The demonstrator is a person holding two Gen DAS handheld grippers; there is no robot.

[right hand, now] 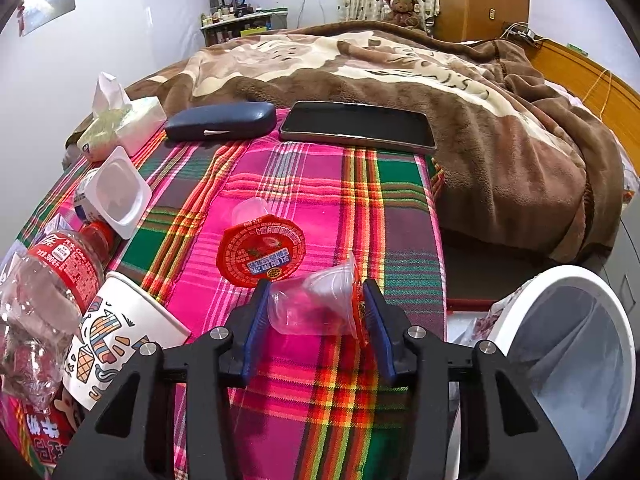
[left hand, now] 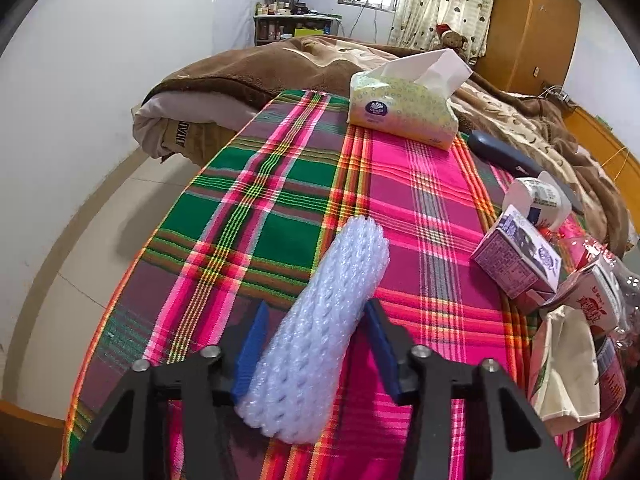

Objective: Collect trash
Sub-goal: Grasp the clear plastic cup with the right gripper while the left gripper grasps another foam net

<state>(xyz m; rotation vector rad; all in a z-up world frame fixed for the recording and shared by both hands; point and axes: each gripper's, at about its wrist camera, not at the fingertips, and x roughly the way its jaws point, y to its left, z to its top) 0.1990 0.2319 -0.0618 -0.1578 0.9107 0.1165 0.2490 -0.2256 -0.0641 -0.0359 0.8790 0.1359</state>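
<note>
My left gripper (left hand: 316, 308) is shut on a white foam net sleeve (left hand: 344, 276), which lies lengthwise between the blue pads on the plaid cloth (left hand: 272, 200). The right gripper (right hand: 316, 286) is shut on a clear jelly cup (right hand: 308, 308) that lies on its side, its red lid against the right pad. A second jelly cup with a red lid (right hand: 260, 254) sits just beyond it. More trash lies to the left in the right wrist view: a crushed bottle (right hand: 52, 280), a paper cup (right hand: 120, 332) and a yogurt cup (right hand: 116, 192). Milk cartons (left hand: 516, 256) lie at the right of the left wrist view.
A white bin with a liner (right hand: 568, 360) stands off the cloth's lower right edge. A tissue pack (left hand: 404, 108), a dark glasses case (right hand: 220, 122) and a black tablet (right hand: 356, 126) lie at the far end. A brown blanket (right hand: 500, 140) covers the bed behind.
</note>
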